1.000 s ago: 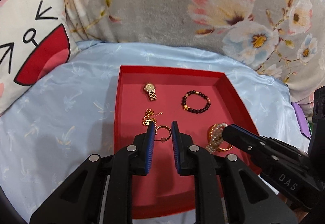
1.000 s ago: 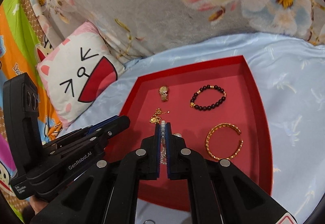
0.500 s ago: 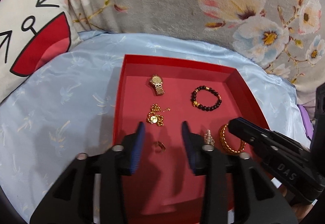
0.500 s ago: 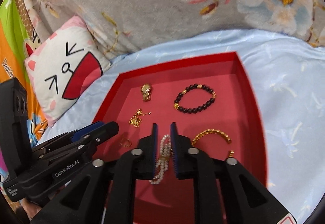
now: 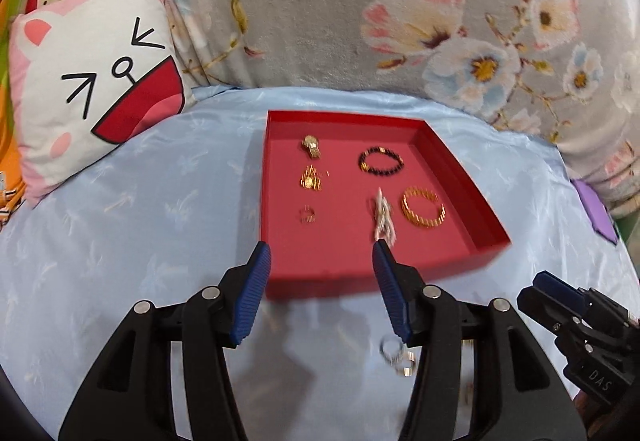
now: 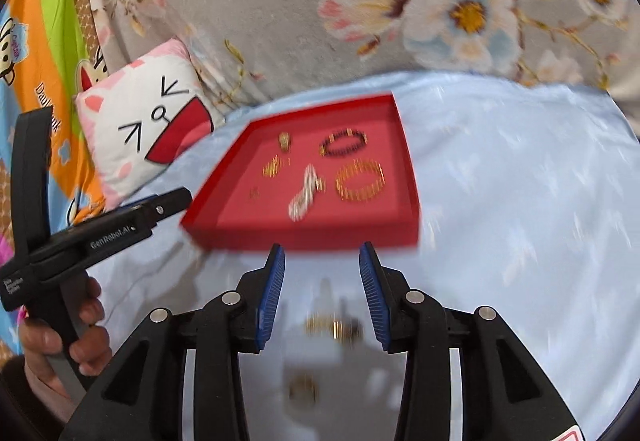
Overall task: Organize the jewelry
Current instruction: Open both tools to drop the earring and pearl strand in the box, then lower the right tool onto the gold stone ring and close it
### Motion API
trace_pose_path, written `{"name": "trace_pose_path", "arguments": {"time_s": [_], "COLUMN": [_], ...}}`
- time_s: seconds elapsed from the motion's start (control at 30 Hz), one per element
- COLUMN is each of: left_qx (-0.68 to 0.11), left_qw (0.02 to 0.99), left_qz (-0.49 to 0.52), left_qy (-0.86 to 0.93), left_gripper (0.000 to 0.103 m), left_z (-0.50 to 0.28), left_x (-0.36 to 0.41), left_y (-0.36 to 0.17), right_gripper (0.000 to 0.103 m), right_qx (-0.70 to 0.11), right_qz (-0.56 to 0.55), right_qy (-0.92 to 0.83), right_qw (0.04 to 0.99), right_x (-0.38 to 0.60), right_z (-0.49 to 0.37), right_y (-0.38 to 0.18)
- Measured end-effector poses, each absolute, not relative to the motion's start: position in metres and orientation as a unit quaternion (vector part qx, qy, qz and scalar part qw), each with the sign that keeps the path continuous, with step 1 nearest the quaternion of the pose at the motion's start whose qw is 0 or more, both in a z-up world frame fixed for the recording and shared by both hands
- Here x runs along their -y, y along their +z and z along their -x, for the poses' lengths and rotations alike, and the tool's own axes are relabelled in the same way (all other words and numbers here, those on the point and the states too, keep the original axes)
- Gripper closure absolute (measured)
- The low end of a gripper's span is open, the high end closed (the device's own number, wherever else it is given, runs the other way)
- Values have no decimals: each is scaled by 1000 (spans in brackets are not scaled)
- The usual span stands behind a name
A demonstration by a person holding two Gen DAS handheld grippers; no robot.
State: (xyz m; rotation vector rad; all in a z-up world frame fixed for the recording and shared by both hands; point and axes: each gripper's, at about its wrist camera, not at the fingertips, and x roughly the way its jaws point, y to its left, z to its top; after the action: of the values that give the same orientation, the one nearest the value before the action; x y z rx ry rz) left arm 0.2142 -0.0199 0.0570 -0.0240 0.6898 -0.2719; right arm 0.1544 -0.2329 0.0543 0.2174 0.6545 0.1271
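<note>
Both tools, left (image 5: 320, 265) and right (image 6: 322, 265), are spread and empty; 6 pieces are spaced apart in the tray (image 5: 360, 277), while loose rings (image 5: 396, 355) are left on the bed (image 5: 140, 225).

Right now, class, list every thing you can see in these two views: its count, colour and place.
Tray: one, red, on the blue sheet.
Watch: one, gold, far left of the tray.
Chain with pendant: one, gold, just nearer than the watch.
Small ring: one, gold, near left of the tray; blurred.
Bead bracelet: one, dark with gold beads, far right of the tray.
Bangle: one, gold, near right of the tray.
Pearl strand: one, white, left of the bangle.
Loose pieces: silver and gold, on the sheet nearer than the tray; number unclear.
Sheet: one, light blue.
Cat cushion: one, white, pink and red, left.
Floral blanket: one, grey, behind.
Left tool: black, blue pads, open.
Right tool: same, open.
</note>
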Motion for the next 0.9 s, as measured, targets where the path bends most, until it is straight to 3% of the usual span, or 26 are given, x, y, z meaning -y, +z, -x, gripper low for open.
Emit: {"name": "trace_pose_path", "arguments": {"time_s": [0.37, 0.83, 0.9], "left_qx": [-376, -394, -394], "left_qw": [918, 913, 913], "left_qz": [10, 24, 25], "left_qy": [-128, -107, -107], "left_gripper": [46, 46, 46], "left_z": [-133, -128, -129], "left_x": [16, 3, 2], "left_y": [17, 4, 4], "right_gripper": [64, 64, 68], "right_qx": [-380, -408, -409], "right_qz": [-120, -87, -78], "right_qy": [53, 52, 50], "right_qw": [916, 908, 908], "right_x": [232, 199, 195], "right_z": [-87, -122, -125], "right_y": [9, -4, -4]}}
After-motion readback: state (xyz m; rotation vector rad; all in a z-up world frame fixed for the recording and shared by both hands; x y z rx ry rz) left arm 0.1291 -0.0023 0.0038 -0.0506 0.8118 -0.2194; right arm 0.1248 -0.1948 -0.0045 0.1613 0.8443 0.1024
